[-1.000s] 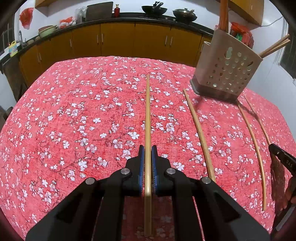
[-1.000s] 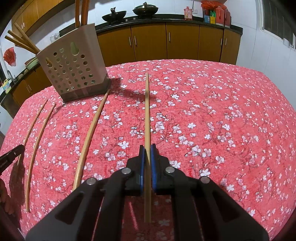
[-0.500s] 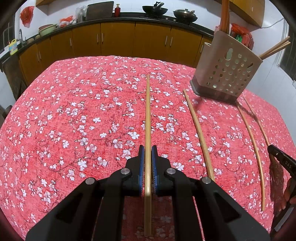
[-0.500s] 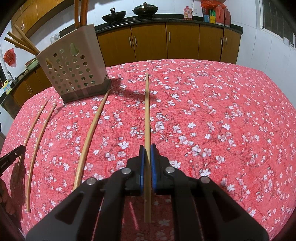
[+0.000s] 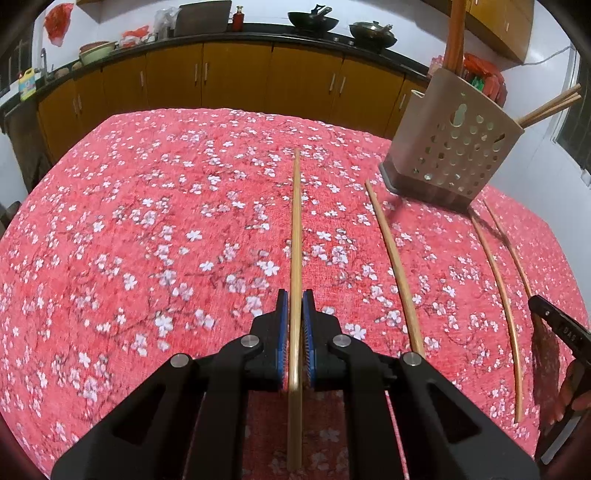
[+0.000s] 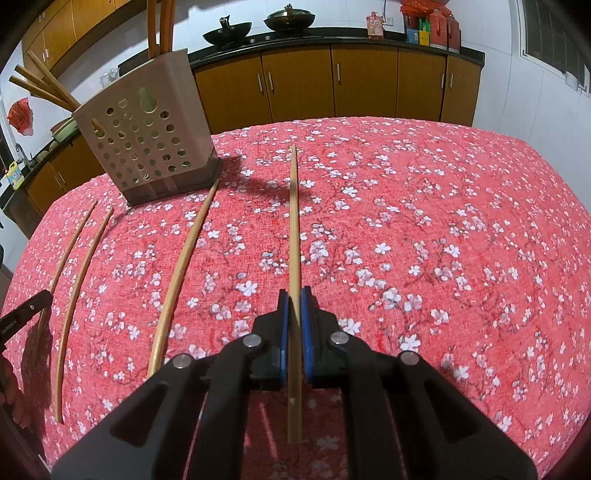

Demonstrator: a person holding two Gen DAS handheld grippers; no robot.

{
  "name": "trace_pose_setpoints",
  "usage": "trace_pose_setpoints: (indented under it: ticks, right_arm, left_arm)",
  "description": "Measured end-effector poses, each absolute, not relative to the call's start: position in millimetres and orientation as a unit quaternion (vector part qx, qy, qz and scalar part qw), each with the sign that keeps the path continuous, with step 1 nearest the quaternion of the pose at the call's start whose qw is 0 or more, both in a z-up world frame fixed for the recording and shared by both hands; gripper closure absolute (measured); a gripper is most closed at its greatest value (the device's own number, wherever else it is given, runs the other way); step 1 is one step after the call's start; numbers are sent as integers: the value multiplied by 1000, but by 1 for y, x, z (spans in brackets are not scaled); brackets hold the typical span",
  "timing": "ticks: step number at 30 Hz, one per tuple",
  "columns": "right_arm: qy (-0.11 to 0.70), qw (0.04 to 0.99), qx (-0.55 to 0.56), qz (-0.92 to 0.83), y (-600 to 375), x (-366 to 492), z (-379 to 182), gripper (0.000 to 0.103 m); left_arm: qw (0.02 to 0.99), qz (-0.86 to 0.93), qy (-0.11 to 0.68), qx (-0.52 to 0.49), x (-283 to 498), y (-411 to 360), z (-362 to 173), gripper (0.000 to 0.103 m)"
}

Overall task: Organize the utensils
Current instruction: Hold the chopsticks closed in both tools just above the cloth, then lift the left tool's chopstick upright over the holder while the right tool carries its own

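Note:
My left gripper (image 5: 295, 301) is shut on a light wooden chopstick (image 5: 296, 229) that points straight ahead over the red floral tablecloth (image 5: 147, 221). My right gripper (image 6: 294, 297) is shut on another wooden chopstick (image 6: 293, 221), also pointing ahead. A beige perforated utensil holder (image 5: 456, 147) stands at the far right in the left wrist view and at the far left in the right wrist view (image 6: 146, 140), with chopsticks and taller utensils standing in it. Three loose chopsticks lie on the cloth: one (image 5: 393, 254) nearest, two (image 5: 498, 280) further right.
Brown kitchen cabinets (image 5: 236, 77) with a black counter run behind the table, holding woks (image 5: 314, 18) and bottles. The other gripper's edge shows at the right border of the left wrist view (image 5: 557, 325) and at the left border of the right wrist view (image 6: 22, 314).
Both grippers, still holding their chopsticks, have risen slightly; the scene has barely shifted otherwise.

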State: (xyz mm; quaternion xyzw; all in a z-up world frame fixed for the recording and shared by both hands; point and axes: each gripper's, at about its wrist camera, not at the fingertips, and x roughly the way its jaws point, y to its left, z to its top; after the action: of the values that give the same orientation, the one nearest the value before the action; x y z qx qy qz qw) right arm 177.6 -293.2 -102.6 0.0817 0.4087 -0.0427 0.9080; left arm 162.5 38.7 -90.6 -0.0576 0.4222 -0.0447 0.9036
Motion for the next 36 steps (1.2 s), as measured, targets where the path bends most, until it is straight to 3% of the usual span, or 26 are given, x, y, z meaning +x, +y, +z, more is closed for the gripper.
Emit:
trace_pose_setpoints:
  ticks: [6, 13, 25, 36]
  right_arm:
    - [409, 908, 84, -36, -291, 167, -103, 94]
    - [393, 913, 100, -34, -296, 163, -89, 96]
    - [254, 961, 99, -37, -308, 140, 13, 96]
    - [192, 976, 101, -16, -309, 134, 65, 96]
  left_arm:
    - [904, -44, 423, -37, 150, 34, -90, 90]
    - [903, -40, 427, -20, 155, 33, -88, 95]
    - [945, -57, 320, -40, 149, 43, 2, 95]
    - [960, -71, 266, -52, 155, 42, 55, 96]
